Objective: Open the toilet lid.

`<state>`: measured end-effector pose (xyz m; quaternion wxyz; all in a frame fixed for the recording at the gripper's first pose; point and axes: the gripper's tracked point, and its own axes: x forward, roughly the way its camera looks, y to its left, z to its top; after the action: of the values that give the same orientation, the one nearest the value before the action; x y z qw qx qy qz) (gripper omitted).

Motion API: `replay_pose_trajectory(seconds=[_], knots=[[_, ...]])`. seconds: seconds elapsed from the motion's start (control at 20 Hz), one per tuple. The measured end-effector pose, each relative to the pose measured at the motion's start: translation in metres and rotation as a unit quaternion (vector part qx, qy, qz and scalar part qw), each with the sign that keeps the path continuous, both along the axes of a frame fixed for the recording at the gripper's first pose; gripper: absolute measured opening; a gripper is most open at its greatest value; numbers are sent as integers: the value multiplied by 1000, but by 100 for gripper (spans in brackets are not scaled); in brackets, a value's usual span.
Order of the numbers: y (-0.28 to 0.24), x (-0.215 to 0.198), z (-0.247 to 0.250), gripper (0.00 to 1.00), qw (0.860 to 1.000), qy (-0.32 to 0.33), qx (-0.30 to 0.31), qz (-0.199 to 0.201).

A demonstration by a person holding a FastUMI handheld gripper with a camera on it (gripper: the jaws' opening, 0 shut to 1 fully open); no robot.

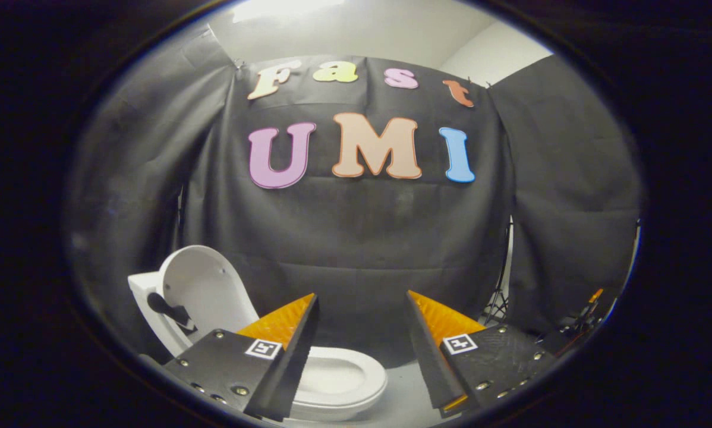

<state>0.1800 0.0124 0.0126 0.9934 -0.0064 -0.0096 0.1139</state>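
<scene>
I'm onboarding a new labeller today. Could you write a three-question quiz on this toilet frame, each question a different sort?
1. True or false: the toilet lid stands raised above the toilet seat.
2. What are the fingers of the gripper doing? A) pressing on the lid B) spread apart with nothing between them C) shut on the seat
3. Fill in: the lid leans back toward the ____ behind it.

Key: 1 true; 2 B; 3 tank.
</scene>
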Motion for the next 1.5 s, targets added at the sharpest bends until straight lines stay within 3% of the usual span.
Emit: replay_pose_trajectory(seconds=[0.35,0.55,0.95,1.5], knots=[[-37,59,12,83,999,-38,-4,35],[-51,80,12,83,996,-33,1,82],[-110,96,-6,83,998,-13,16,51],[-117,91,-9,83,999,-8,14,42]])
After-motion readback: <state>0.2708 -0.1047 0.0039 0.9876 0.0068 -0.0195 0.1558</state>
